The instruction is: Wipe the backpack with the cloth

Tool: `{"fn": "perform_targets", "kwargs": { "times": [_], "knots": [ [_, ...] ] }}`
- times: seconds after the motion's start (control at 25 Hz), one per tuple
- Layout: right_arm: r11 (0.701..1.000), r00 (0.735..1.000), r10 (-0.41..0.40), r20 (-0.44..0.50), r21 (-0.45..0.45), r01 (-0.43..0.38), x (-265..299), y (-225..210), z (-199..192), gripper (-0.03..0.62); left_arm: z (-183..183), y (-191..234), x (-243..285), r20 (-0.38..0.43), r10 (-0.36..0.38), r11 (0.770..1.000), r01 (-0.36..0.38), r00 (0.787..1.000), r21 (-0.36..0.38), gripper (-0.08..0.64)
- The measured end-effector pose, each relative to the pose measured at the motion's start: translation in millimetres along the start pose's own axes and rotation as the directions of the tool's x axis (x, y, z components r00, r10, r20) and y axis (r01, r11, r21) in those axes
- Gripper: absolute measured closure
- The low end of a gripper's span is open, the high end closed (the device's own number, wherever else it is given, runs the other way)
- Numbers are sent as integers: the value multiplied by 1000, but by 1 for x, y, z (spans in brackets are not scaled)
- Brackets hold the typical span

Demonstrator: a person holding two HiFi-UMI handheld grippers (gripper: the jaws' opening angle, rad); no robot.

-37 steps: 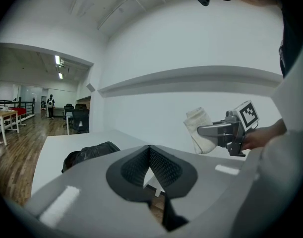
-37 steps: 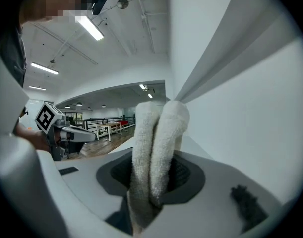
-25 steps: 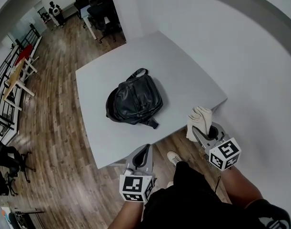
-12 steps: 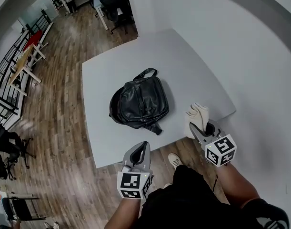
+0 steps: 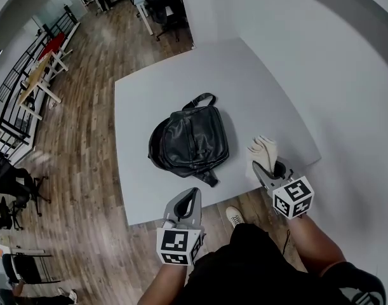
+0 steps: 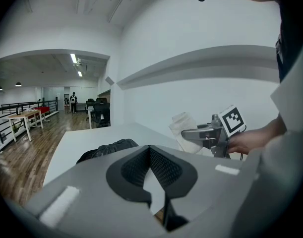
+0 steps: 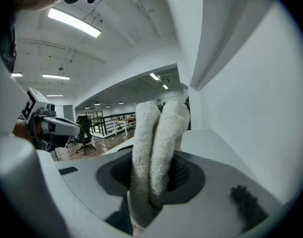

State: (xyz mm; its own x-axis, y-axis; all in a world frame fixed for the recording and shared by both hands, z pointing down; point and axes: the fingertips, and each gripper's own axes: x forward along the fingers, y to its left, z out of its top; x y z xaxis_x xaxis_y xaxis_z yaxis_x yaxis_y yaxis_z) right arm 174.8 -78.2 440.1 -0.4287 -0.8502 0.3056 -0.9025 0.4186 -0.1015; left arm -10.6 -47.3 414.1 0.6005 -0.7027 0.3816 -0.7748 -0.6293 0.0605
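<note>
Black, leather-look material covers the backpack point(image 5: 189, 138), which lies flat near the centre of the white counter point(image 5: 149, 100). Its carry loop points to 12 o'clock and a strap end to 5 o'clock.

The thick white cloth point(image 5: 262, 152) is folded double and clamped in the right hand-held gripper point(image 5: 262, 169), at 4 o'clock from the backpack and well apart from it. The free folds project beyond the jaws. The left hand-held gripper point(image 5: 191, 197) hovers at 6 o'clock near the counter edge, jaws closed tip to tip with nothing between them.

Handling, as judged:
- The backpack appears soft and limp with a smooth skin, so it may slide or buckle under wiping pressure.
- Brace it at the carry loop or along a seam.
- The cloth is light and yielding; press its projecting folds flat on the panel.
</note>
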Motion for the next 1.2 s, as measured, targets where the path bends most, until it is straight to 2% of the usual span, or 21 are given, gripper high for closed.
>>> {"fn": "perform_targets", "kwargs": {
  "times": [0.32,0.56,0.92,1.08,1.2],
  "knots": [
    [1000,999,23,-30,-8,-24,30,-17,-9,465,-16,13,21,-51,34,998,-37,998,-59,552],
    [999,998,41,-54,-27,-43,58,-31,-19,465,-20,23,27,-75,71,995,-76,995,-58,552],
    [998,995,26,-100,-46,-30,114,-69,-34,465,-28,39,39,-109,116,990,-124,987,-69,552],
    [1000,994,16,-111,-17,-18,140,-90,-40,465,-33,41,51,-135,103,990,-115,985,-83,552],
    [1000,992,4,-124,-12,-6,163,-105,-44,463,-34,45,59,-156,100,992,-110,983,-61,552]
  ]
}}
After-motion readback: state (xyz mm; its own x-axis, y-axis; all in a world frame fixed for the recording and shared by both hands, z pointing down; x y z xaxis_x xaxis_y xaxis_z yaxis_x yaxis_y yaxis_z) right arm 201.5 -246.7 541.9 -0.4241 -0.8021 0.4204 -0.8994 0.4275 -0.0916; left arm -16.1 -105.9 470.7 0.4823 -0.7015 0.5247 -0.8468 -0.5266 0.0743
